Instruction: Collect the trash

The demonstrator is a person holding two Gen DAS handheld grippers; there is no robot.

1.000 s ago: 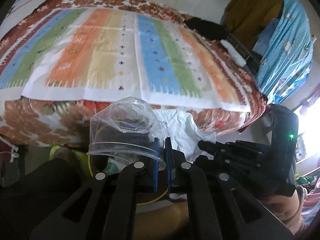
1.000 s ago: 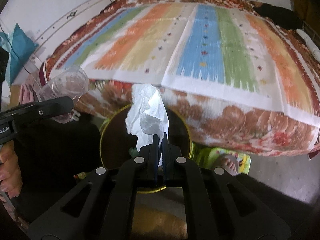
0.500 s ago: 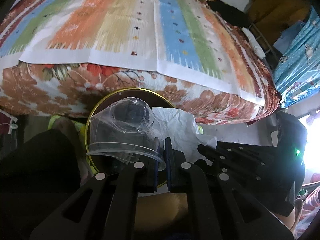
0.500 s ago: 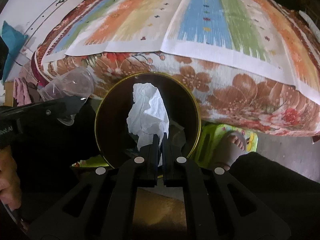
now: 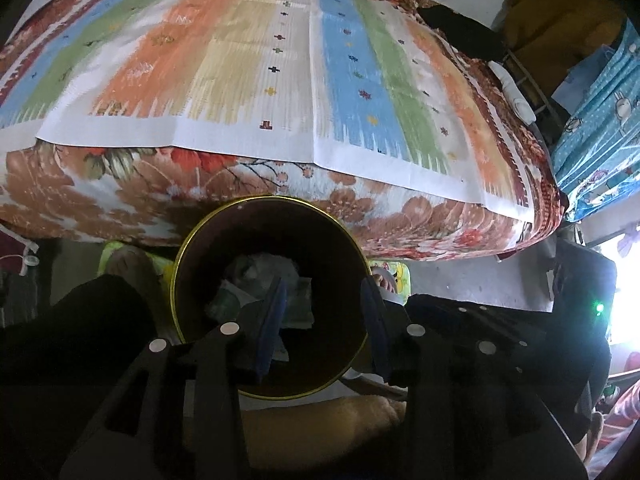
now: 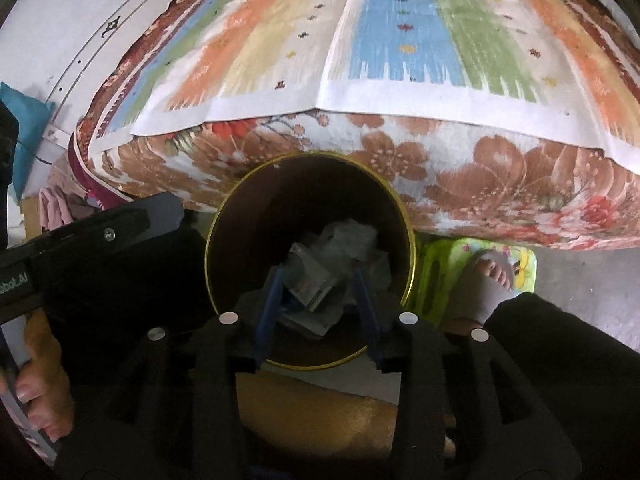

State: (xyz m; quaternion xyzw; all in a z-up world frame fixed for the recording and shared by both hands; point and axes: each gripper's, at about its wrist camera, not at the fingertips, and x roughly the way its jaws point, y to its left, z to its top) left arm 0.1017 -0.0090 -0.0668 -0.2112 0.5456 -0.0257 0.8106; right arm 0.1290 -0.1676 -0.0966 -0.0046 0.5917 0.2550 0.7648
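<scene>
Trash (image 6: 340,264) sits at the bottom of the round bin (image 6: 406,216), and both tools hang right over the mouth of it! Down inside the dark bin you can make out crumpled white paper and what looks like clear plastic, heaped together in the gloom; the left camera shows the same pile (image 5: 264,276) through the gold rim of the bin (image 5: 192,240). Left gripper (image 5: 324,312) has its fingers spread wide apart, blue pads facing each other with nothing between them, framing the bin's opening. Right gripper (image 6: 320,304) matches it: fingers parted, nothing clamped, the trash lying below and between them, well down in the bin. Over in the right camera the left gripper (image 6: 100,236) shows from the side at the left edge, just beside the bin's rim, with the person's hand (image 6: 40,384) wrapped around its handle. Behind the bin runs the bed (image 5: 100,196), its floral sheet hanging down close to the far rim, and a striped cloth (image 5: 280,60) in blue, green, orange and cream lies flat on top. On the floor to the right of the bin, a bare foot (image 6: 492,272) rests on a bright green mat (image 6: 440,264). Blue patterned fabric (image 5: 600,120) hangs at the far right of the left view.
</scene>
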